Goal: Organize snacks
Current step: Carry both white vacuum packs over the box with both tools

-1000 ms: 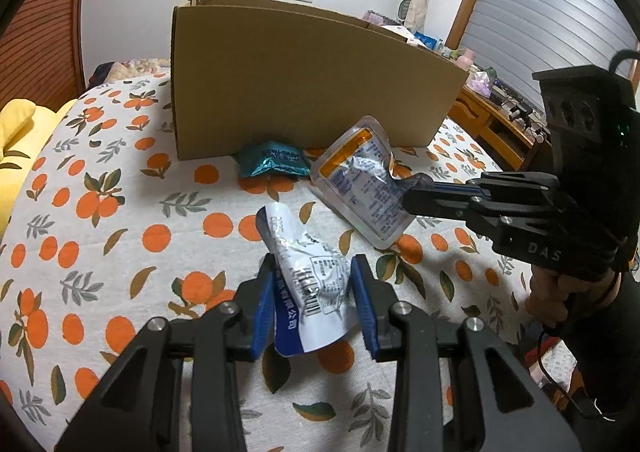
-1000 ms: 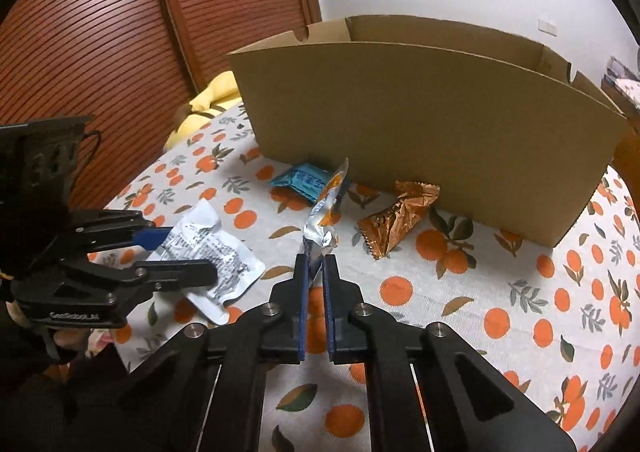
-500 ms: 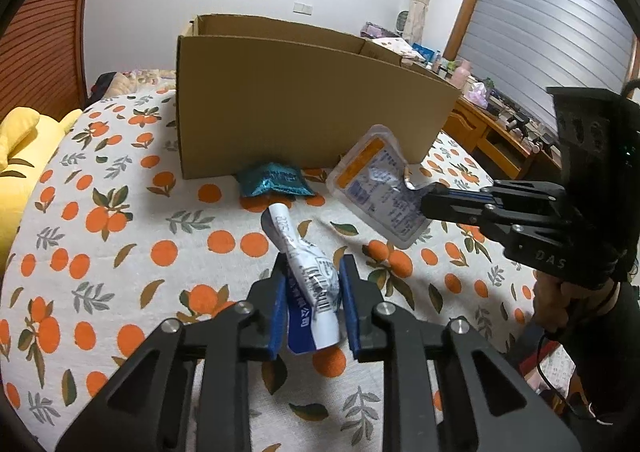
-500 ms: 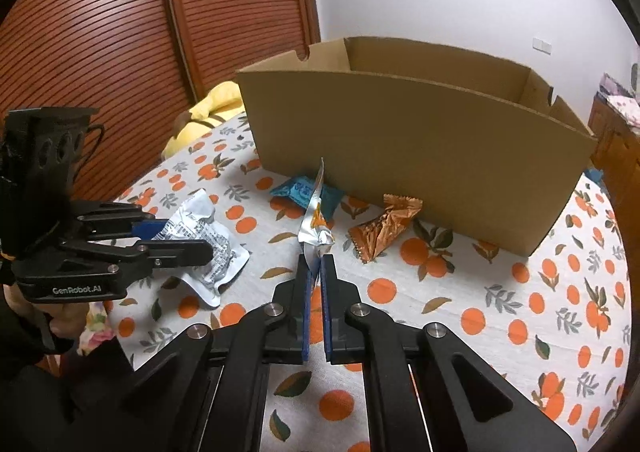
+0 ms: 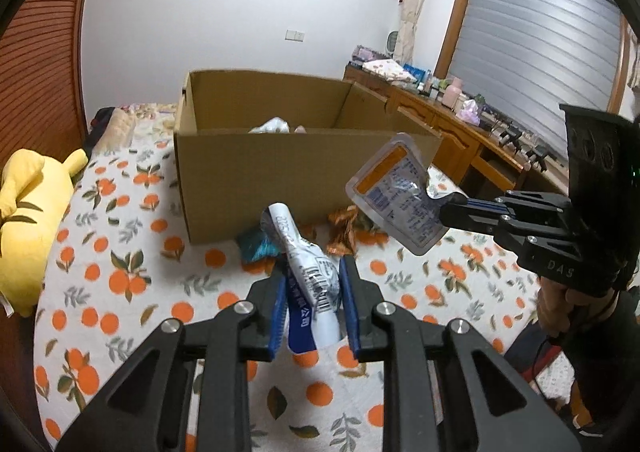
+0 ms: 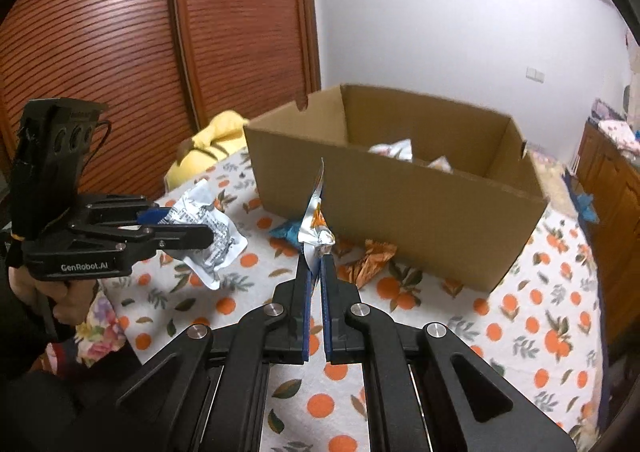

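Snacks clamped in both tools before the cardboard box (image 5: 280, 171).
Left tool (image 5: 314, 292) is closed on a crumpled white-and-blue packet (image 5: 308, 272); right tool (image 6: 315, 280) pinches a silver-and-orange pouch (image 6: 316, 219), both raised in front of the box. Teal packet (image 6: 286, 232) and orange wrapper (image 6: 372, 260) lie against its near wall.

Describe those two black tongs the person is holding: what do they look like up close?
Both are matte black plastic frames with silver screw heads and blue pads lining the fingers. The left tongs carry white "GenRobot.AI" lettering on the side; the right tongs read "DAS". Each has a boxy black block on top with round holes, and a thin dark cable runs from it. The person's sleeves look dark.
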`<action>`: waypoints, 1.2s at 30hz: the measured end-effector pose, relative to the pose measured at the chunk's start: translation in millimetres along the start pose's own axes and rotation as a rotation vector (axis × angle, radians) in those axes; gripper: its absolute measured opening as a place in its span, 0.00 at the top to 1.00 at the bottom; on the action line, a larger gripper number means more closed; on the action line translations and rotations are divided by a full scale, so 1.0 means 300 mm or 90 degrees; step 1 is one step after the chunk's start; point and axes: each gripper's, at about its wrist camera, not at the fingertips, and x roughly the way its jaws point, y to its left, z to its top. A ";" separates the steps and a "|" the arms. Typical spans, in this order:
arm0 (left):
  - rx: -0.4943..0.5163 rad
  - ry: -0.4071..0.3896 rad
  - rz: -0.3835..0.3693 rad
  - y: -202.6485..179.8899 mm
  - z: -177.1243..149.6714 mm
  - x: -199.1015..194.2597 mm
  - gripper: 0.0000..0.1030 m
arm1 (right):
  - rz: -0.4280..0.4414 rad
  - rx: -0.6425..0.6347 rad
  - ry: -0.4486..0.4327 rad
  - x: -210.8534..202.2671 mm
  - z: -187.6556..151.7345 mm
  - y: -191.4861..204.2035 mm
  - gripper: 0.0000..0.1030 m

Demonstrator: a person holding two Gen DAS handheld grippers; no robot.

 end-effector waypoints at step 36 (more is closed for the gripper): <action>0.036 -0.037 0.043 0.147 0.454 0.222 0.77 | -0.047 -0.039 -0.030 0.111 0.276 -0.308 0.98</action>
